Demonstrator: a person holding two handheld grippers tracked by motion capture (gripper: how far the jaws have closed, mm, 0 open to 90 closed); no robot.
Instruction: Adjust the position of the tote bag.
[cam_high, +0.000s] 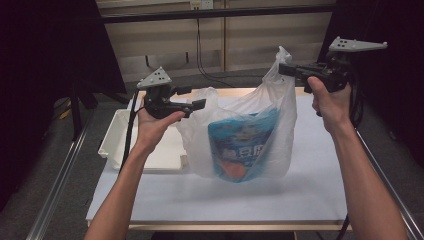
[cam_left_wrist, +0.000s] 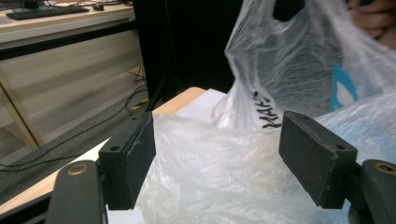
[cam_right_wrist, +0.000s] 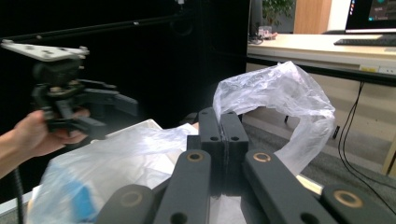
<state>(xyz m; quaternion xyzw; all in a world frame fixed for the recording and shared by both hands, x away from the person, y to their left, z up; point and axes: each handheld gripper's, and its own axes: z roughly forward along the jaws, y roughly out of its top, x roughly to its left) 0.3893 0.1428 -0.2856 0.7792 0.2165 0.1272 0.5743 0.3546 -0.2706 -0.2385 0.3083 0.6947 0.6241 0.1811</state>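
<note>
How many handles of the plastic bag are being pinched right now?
1. The right gripper is shut on the raised bag handle. The left gripper is open beside the plastic bag, with the other handle loose, not pinched.

One plastic bag (cam_high: 250, 115), one blue packet (cam_high: 240, 145) inside it, one white tray (cam_high: 117, 135)

Black grippers (cam_high: 199, 104) with brass-ringed screw holes, grey three-cornered top plates, trailing black cables, held by bare forearms
</note>
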